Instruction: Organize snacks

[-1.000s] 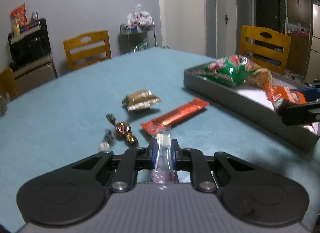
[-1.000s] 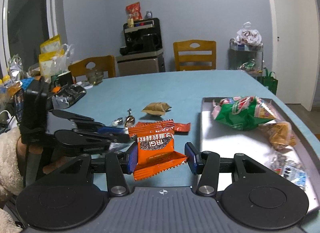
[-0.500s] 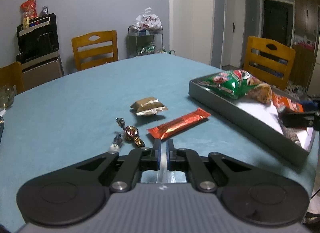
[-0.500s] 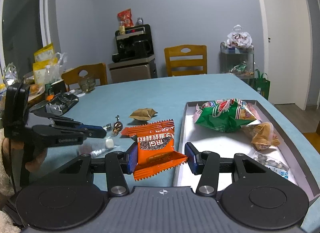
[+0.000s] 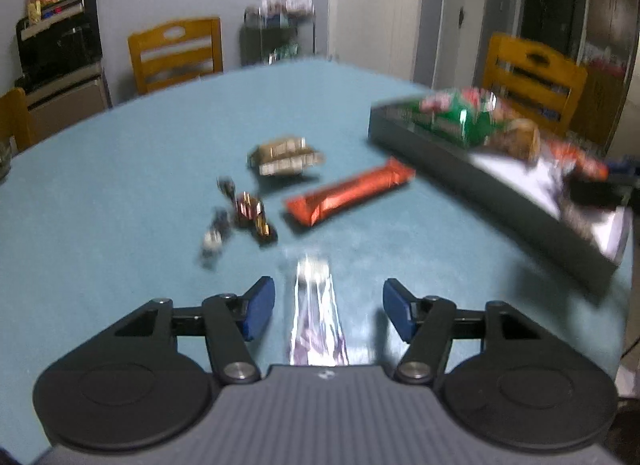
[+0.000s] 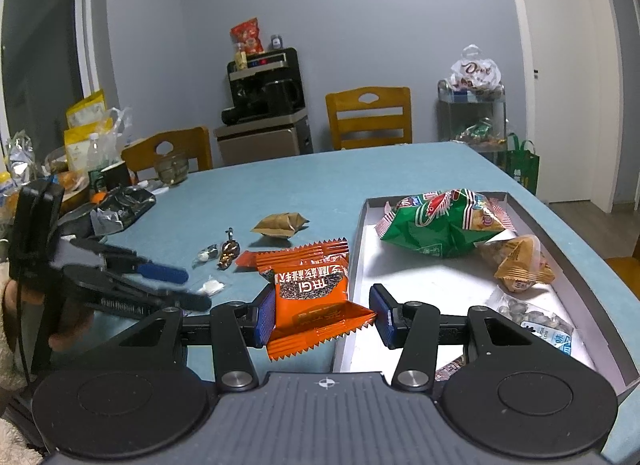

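Note:
My left gripper [image 5: 329, 311] is open above the blue table, with a clear candy packet [image 5: 316, 317] lying between its fingers. It also shows in the right wrist view [image 6: 172, 285], above that packet [image 6: 212, 286]. My right gripper [image 6: 322, 315] is shut on an orange snack packet [image 6: 312, 297] and holds it by the left rim of the grey tray [image 6: 356, 249]. The tray [image 5: 460, 173] holds a green bag [image 6: 440, 221], a tan packet [image 6: 516, 257] and a clear packet [image 6: 536, 321].
On the table lie a long red bar [image 5: 348, 195], a gold packet [image 5: 284, 155] and small wrapped candies [image 5: 248, 211]. Wooden chairs [image 6: 370, 117] stand around the table. Cups, bags and a black pouch [image 6: 120, 207] crowd the far left.
My left gripper has opened and let go of the clear candy packet, which now lies on the table. My right gripper has moved with the orange packet toward the tray.

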The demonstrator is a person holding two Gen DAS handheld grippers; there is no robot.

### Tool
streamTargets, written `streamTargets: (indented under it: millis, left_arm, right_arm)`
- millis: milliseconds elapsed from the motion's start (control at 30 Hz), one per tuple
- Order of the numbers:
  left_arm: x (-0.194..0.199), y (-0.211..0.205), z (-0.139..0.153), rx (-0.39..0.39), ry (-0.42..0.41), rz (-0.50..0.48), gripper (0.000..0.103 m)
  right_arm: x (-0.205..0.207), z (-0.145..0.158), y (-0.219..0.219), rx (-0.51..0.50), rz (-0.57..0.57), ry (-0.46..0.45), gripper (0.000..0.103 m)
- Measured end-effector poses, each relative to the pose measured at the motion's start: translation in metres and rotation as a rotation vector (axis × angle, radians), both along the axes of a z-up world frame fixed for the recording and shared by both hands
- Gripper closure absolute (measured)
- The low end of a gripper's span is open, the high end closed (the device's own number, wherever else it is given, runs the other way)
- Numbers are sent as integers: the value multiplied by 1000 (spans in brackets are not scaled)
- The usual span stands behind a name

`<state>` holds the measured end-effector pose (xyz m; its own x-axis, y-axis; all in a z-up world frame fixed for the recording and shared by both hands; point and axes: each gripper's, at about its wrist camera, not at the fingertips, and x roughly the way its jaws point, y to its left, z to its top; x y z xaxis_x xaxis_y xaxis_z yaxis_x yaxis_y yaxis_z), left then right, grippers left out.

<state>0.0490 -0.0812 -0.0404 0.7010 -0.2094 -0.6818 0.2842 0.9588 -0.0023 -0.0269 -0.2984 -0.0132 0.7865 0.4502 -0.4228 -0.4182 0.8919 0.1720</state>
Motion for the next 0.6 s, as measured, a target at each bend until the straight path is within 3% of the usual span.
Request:
streamTargets:
  millis: [100,133,167,333,367,600]
  left_arm:
    - [-5,3,-3,-18,2,6,53]
    - [-6,4,-2,-22,2,10,60]
    - [-6,5,-2,-23,-2,17,78]
    - [-6,2,1,-10,-13,15,93]
    - [-7,1,2,-1,-27,21,101]
    - [-12,0,14,12,-81,17,103]
  right_arm:
    - [-1,1,-1,3,0,-6,54]
    - [-3,3,-1,4,1,-11,54]
    - [-4,4,-3,6,0,-18,54]
    - [-11,14,-11,6,-17,-58,54]
    - [-12,17,-12,6,-21,-67,54]
    - [-18,21,-24,-1,-54,-90,53]
